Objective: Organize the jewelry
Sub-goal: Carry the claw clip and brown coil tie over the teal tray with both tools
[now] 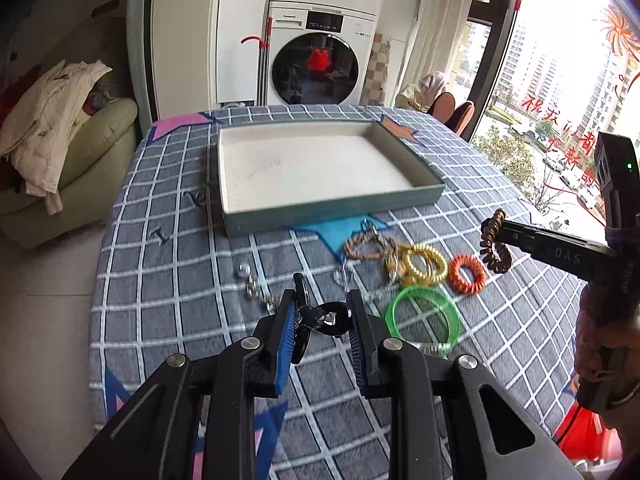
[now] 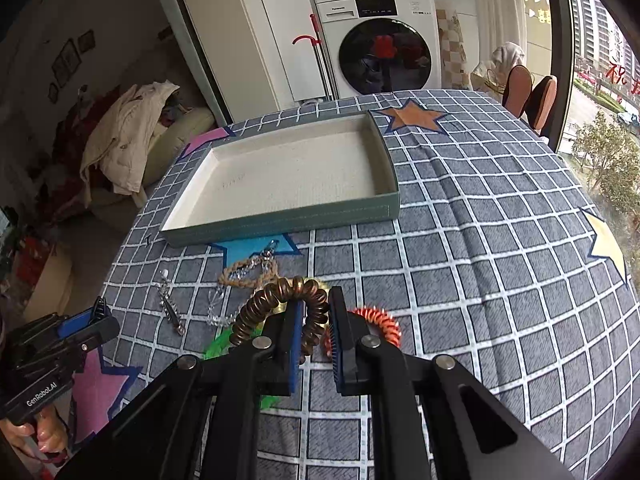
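Observation:
A shallow green tray [image 1: 336, 204] with a white empty inside sits on the checked tablecloth; it also shows in the right wrist view [image 2: 280, 220]. Before it lie a braided rope bracelet [image 1: 366, 248], a yellow coil tie [image 1: 424, 266], an orange coil tie [image 1: 467, 274], a green bangle [image 1: 422, 314] and clear bead pieces [image 1: 256, 288]. My left gripper [image 1: 320, 316] is shut on a black ring-shaped piece [image 1: 334, 318] just above the cloth. My right gripper [image 2: 316, 316] is shut on a brown coil tie [image 2: 280, 304] and holds it above the pile; it shows in the left wrist view [image 1: 496, 246].
The round table's edge falls off at the left, with a sofa [image 1: 80, 152] piled with clothes beyond. A washing machine [image 1: 316, 68] stands behind the table. Two chairs [image 2: 532, 96] and a window stand at the right.

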Action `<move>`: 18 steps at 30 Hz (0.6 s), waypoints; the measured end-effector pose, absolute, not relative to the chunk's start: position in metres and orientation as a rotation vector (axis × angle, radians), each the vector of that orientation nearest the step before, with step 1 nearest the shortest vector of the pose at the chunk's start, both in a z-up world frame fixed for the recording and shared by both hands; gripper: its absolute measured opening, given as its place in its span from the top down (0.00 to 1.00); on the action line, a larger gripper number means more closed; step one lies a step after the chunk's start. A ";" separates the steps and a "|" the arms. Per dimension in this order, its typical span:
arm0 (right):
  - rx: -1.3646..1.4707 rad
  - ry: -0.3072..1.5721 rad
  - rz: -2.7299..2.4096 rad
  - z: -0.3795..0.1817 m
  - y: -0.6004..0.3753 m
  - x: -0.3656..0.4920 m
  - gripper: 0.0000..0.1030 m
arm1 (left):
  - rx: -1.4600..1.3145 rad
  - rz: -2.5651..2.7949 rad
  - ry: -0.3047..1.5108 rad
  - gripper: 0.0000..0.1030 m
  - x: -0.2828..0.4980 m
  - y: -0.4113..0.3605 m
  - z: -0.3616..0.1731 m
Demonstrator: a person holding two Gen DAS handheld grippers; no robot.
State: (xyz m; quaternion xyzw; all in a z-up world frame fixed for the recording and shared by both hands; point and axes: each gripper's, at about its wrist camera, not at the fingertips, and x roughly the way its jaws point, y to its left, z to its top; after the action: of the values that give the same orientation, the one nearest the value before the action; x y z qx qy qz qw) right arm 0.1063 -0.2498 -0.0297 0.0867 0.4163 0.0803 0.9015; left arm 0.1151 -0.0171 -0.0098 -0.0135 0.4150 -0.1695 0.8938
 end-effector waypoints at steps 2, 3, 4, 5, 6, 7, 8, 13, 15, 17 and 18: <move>0.183 0.858 0.176 -0.022 -0.250 0.124 0.87 | -0.035 -0.349 0.852 0.57 0.134 -0.015 0.000; 0.180 0.856 0.178 -0.018 -0.250 0.133 0.87 | -0.034 -0.343 0.849 0.57 0.144 -0.017 0.003; 0.175 0.854 0.180 -0.014 -0.249 0.143 0.87 | -0.033 -0.338 0.844 0.57 0.154 -0.017 0.008; 0.168 0.854 0.182 -0.011 -0.248 0.154 0.87 | -0.030 -0.337 0.838 0.57 0.165 -0.019 0.011; 0.165 0.855 0.184 -0.009 -0.247 0.164 0.87 | -0.029 -0.330 0.834 0.57 0.175 -0.021 0.013; 0.164 0.859 0.187 -0.007 -0.245 0.175 0.87 | -0.030 -0.328 0.830 0.57 0.186 -0.022 0.015; 0.163 0.865 0.191 -0.006 -0.244 0.187 0.87 | -0.031 -0.327 0.828 0.57 0.197 -0.024 0.016; 0.148 0.888 0.188 -0.010 -0.236 0.242 0.87 | -0.018 -0.300 0.826 0.57 0.245 -0.036 0.010; 0.138 0.907 0.178 -0.016 -0.233 0.262 0.87 | -0.005 -0.288 0.832 0.57 0.264 -0.042 0.003; 0.154 0.929 0.175 -0.024 -0.233 0.280 0.87 | 0.010 -0.271 0.843 0.57 0.279 -0.047 -0.006; 0.162 0.937 0.173 -0.029 -0.233 0.287 0.87 | 0.012 -0.261 0.849 0.57 0.286 -0.049 -0.011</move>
State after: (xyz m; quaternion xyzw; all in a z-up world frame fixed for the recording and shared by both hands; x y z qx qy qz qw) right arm 0.2872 -0.2331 -0.0287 0.0780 0.4503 0.0832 0.8856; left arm 0.2855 -0.0488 -0.0107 0.0058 0.4108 -0.1261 0.9029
